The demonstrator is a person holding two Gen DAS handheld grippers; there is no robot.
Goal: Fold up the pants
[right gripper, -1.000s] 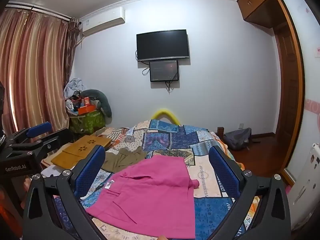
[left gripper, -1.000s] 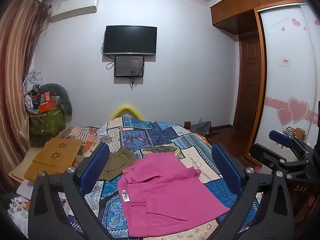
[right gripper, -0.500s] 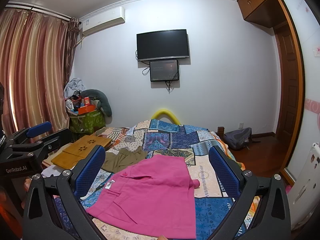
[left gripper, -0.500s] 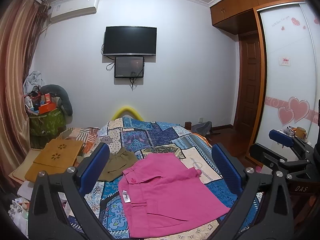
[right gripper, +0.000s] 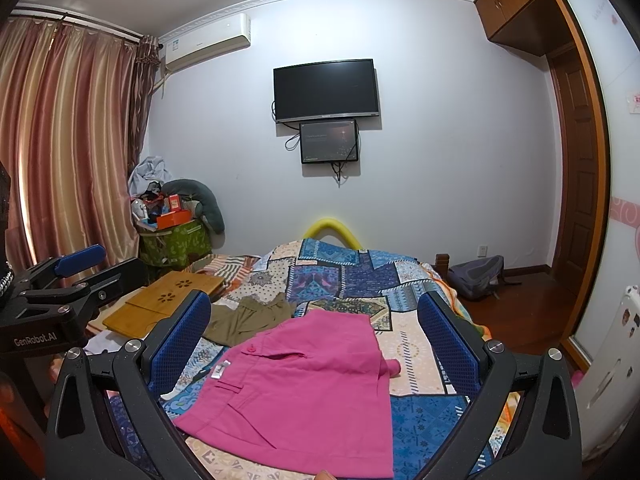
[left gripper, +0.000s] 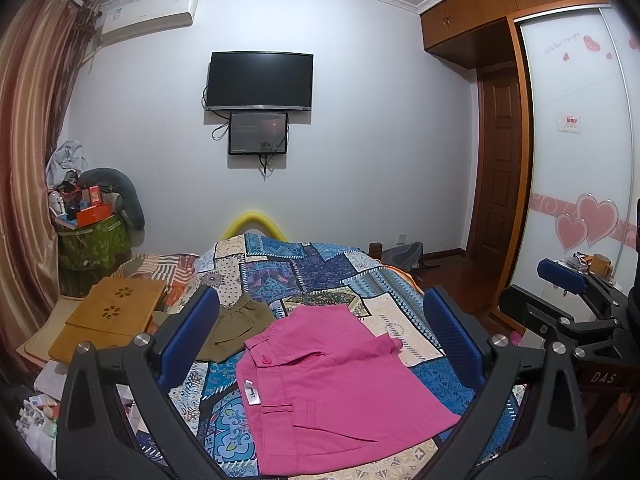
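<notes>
Hovering wide open and empty, both tools, left tool [left gripper: 320, 340] and right tool [right gripper: 314, 336], should be lowered onto the pink pants [left gripper: 336, 384] so that opposite edges are gripped evenly.

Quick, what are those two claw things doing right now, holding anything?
Left gripper: open, fingers spread wide, holding nothing, above the pink folded cotton pants.
Right gripper: open, fingers spread wide, holding nothing.
</notes>
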